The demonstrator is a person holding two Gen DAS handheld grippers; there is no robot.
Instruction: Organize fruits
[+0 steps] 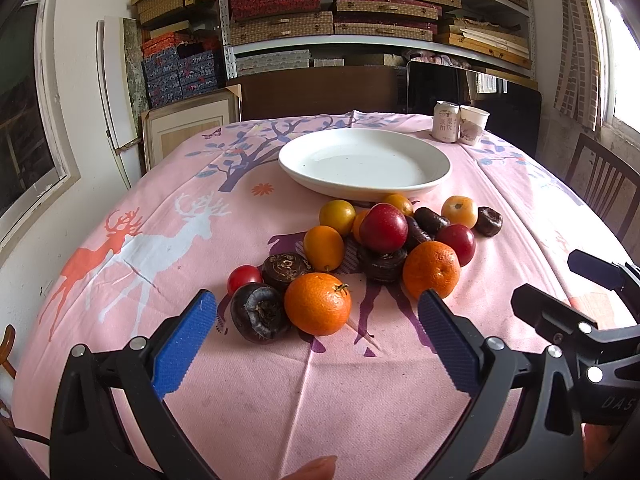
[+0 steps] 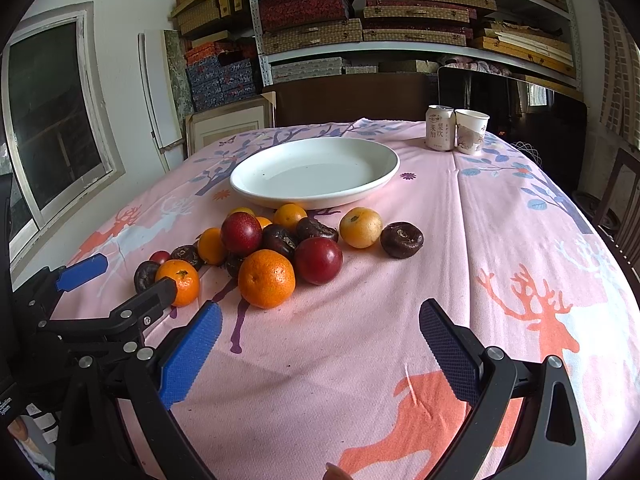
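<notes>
A pile of fruit lies on the pink deer-print tablecloth [image 1: 280,392] in front of a white plate [image 1: 364,162] that holds nothing. The pile has two mandarins, one near [image 1: 318,303] and one further right [image 1: 431,269], red plums [image 1: 383,227], yellow-orange fruits [image 1: 324,247] and dark brown water chestnuts [image 1: 258,312]. My left gripper [image 1: 318,338] is open just short of the near mandarin, its blue pads either side. My right gripper [image 2: 320,346] is open over bare cloth, to the right of the pile [image 2: 272,248]. The left gripper [image 2: 120,280] also shows in the right wrist view.
A drink can [image 1: 445,122] and a paper cup [image 1: 473,124] stand at the table's far right, behind the plate. Shelves stacked with boxes [image 1: 340,12] fill the back wall. A wooden chair [image 1: 604,184] stands on the right. A window [image 2: 52,120] is on the left.
</notes>
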